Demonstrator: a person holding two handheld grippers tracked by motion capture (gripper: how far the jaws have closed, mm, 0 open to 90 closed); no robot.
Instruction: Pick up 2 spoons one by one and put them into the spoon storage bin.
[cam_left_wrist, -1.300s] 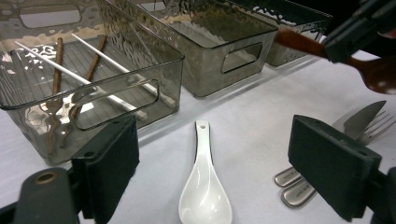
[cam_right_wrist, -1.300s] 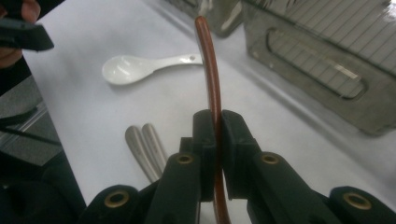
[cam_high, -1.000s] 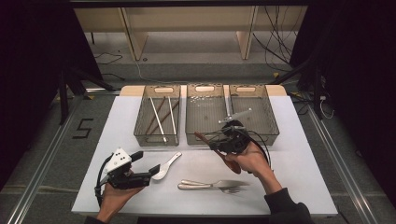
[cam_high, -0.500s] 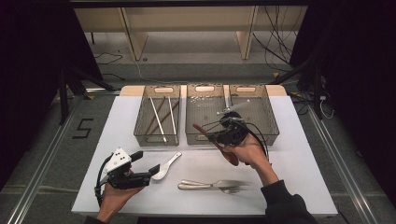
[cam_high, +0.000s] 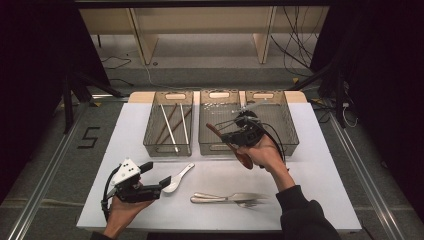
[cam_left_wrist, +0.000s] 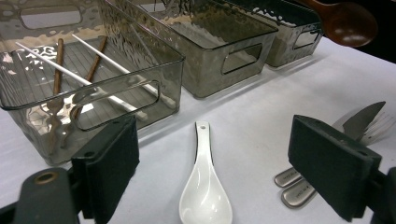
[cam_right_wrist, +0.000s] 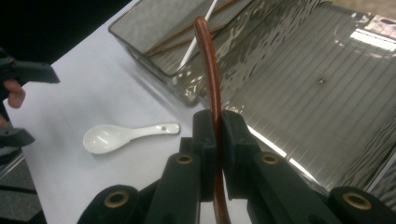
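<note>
A white table (cam_high: 320, 185) stands on grey floor (cam_high: 45, 165) (marked 5), dark curtains (cam_high: 35, 60) flanking wooden shelving (cam_high: 200, 20).

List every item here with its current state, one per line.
Wooden spoon: clamped in right gripper, lifted at the middle bin.
White spoon: lying on table.
Left gripper: open, holding nothing.
Knife and fork: lying on table.
Chopsticks: lying in left bin.

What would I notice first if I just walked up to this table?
Probably the brown wooden spoon, pinched by its handle in the right gripper and held up over the front of the middle bin. Next, the white spoon lying on the table right before the left gripper, whose jaws stand wide open. Chopsticks lie in the left bin.
</note>
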